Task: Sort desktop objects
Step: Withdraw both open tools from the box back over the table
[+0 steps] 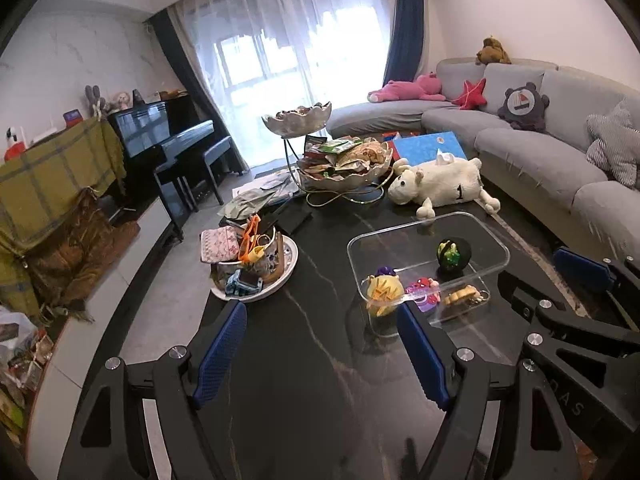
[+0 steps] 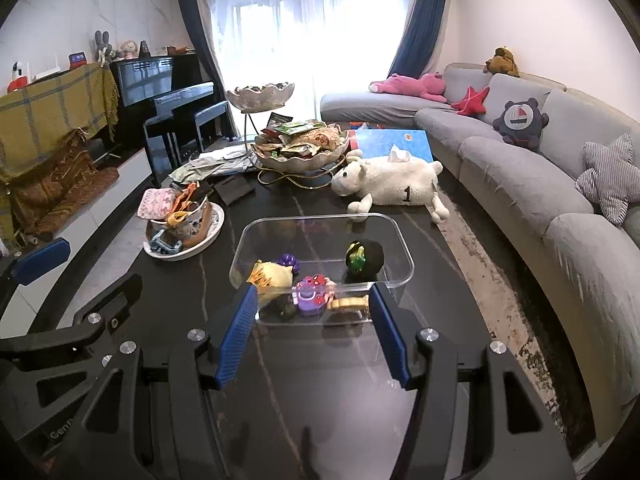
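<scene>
A clear plastic tray sits on the black marble table. In it lie a yellow spiky toy, a purple toy, a black-and-green ball and a tan figure. My left gripper hangs open over bare table, left of the tray's near corner. My right gripper is open too; the tray's near end shows between its fingertips, and I see no pad pressing on it.
A white plate with a cup of odds and ends stands left of the tray. Behind lie a plush sheep, a tiered snack bowl and a blue box. A grey sofa runs along the right.
</scene>
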The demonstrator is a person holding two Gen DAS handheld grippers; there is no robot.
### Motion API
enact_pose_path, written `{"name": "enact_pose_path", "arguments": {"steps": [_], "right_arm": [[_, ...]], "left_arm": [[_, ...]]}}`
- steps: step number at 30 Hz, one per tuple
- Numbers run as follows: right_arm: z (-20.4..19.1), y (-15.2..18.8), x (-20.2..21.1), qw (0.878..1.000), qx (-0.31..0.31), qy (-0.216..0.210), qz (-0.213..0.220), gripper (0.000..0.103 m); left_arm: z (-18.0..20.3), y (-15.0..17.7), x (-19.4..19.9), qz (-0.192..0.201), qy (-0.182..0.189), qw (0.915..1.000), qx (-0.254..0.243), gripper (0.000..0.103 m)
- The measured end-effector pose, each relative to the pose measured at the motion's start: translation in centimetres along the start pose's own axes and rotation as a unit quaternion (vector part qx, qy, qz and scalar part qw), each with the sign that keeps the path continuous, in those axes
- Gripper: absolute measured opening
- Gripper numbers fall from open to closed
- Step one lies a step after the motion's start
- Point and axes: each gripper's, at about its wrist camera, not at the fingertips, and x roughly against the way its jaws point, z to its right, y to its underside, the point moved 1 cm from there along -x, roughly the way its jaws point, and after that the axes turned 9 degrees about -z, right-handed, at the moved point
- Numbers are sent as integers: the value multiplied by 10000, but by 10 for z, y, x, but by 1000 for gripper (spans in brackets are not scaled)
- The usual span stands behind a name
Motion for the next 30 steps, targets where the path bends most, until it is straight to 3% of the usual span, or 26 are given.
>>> {"name": "enact_pose_path", "arguments": {"steps": [7, 15, 30], "right_arm": [[-8, 22, 31, 10000, -29, -40, 42, 55], [-17, 47, 58, 9999, -9, -111, 67, 55], [-25, 85, 93, 9998, -15, -161, 92, 55]], "left_arm": [[-9, 23, 26, -41, 223, 9996, 153, 74], [-14, 52, 56, 23, 131, 9996, 266, 74], [-24, 94, 82, -92, 402, 9965, 724, 74]]}}
